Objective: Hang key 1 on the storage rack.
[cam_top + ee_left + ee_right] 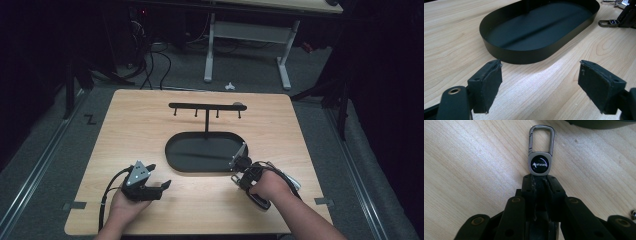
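Note:
A metal key fob (pixel 540 164) with a carabiner clip (pixel 541 137) sticks out of my right gripper (pixel 540 180), which is shut on the fob's strap just above the wooden table. From the left gripper view the fob (pixel 608 23) lies low beside the right gripper (pixel 627 16), right of the black oval tray (pixel 499 48). My left gripper (pixel 540 82) is open and empty, facing the tray's near rim. In the high view the left gripper (pixel 162 186) sits front left, and the right gripper (pixel 238 175) is at the tray's (pixel 172 162) front right corner.
A black T-shaped stand (pixel 206 106) with several small hooks rises from the tray's back. A small metal piece (pixel 633 213) lies on the table by the right gripper. Bare wooden table (pixel 135 125) surrounds the tray; a desk frame (pixel 247 35) stands beyond.

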The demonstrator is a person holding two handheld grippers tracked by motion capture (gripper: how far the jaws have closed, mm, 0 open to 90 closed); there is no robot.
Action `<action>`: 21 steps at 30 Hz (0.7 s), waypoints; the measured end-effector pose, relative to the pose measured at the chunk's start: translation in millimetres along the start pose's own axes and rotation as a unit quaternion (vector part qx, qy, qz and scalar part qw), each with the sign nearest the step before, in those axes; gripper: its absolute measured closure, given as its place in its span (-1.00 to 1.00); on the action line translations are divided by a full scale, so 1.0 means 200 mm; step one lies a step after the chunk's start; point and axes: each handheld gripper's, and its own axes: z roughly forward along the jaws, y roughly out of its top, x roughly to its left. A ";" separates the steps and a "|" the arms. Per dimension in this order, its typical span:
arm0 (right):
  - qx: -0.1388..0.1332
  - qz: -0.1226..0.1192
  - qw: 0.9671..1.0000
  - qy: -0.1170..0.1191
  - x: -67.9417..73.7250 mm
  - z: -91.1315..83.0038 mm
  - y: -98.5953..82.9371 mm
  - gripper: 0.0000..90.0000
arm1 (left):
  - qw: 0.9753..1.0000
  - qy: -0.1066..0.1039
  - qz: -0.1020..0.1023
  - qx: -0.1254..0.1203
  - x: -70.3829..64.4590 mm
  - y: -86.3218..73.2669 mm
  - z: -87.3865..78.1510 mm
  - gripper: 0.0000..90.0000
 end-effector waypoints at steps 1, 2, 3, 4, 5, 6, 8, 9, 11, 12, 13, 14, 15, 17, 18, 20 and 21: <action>0.004 0.002 1.000 0.000 0.00 0.00 0.00 0.75 | 1.000 -0.001 0.000 0.000 0.00 0.00 0.00 -0.56; 0.004 0.002 1.000 0.000 0.00 0.00 0.00 0.75 | 1.000 -0.001 0.001 0.001 0.00 0.00 0.00 -0.56; 0.005 -0.002 1.000 -0.001 0.00 0.00 0.01 0.75 | 1.000 -0.001 0.001 0.002 0.00 0.00 0.00 -0.56; 0.008 -0.001 1.000 0.001 0.00 0.00 0.01 0.75 | 1.000 -0.001 0.001 0.002 0.00 0.00 0.00 -0.55; 0.008 -0.001 1.000 0.001 0.00 0.00 0.01 0.75 | 1.000 -0.002 0.001 0.003 0.00 0.00 0.00 -0.55; 0.010 0.001 1.000 0.002 0.00 0.00 0.01 0.75 | 1.000 -0.002 0.002 0.003 0.00 0.00 0.00 -0.55; 0.017 -0.004 1.000 0.002 0.00 0.00 0.02 0.75 | 1.000 -0.003 0.003 0.004 0.00 0.00 0.01 -0.55; 0.017 -0.004 1.000 0.002 0.00 0.00 0.02 0.75 | 1.000 -0.003 0.003 0.004 0.00 0.00 0.01 -0.55; 0.022 -0.004 1.000 0.003 0.00 0.00 0.03 0.75 | 1.000 -0.004 0.002 0.004 0.00 0.00 0.01 -0.55; 0.022 -0.011 1.000 0.001 -0.01 0.00 0.03 0.75 | 1.000 -0.004 0.003 0.005 0.00 0.00 0.01 -0.55; 0.024 -0.006 1.000 0.001 0.00 0.00 0.03 0.75 | 1.000 -0.004 0.003 0.004 0.00 0.00 0.00 -0.55; 0.025 -0.007 1.000 0.001 0.00 0.00 0.03 0.75 | 1.000 -0.005 0.004 0.004 0.00 0.00 0.00 -0.55; 0.025 -0.007 1.000 0.002 0.00 0.00 0.03 0.75 | 1.000 -0.005 0.004 0.004 -0.01 0.00 0.00 -0.54; 0.026 -0.009 1.000 0.001 0.00 0.00 0.03 0.75 | 1.000 -0.005 0.004 0.004 -0.01 0.00 0.00 -0.54; 0.026 -0.009 1.000 0.001 0.00 0.00 0.04 0.75 | 1.000 -0.005 0.004 0.004 -0.01 0.00 0.00 -0.54; 0.025 -0.016 1.000 0.003 -0.01 0.00 0.04 0.76 | 1.000 -0.006 0.005 0.004 -0.01 0.00 0.00 -0.54; 0.025 -0.016 1.000 0.003 -0.01 0.00 0.04 0.76 | 1.000 -0.006 0.005 0.004 -0.01 0.00 0.00 -0.54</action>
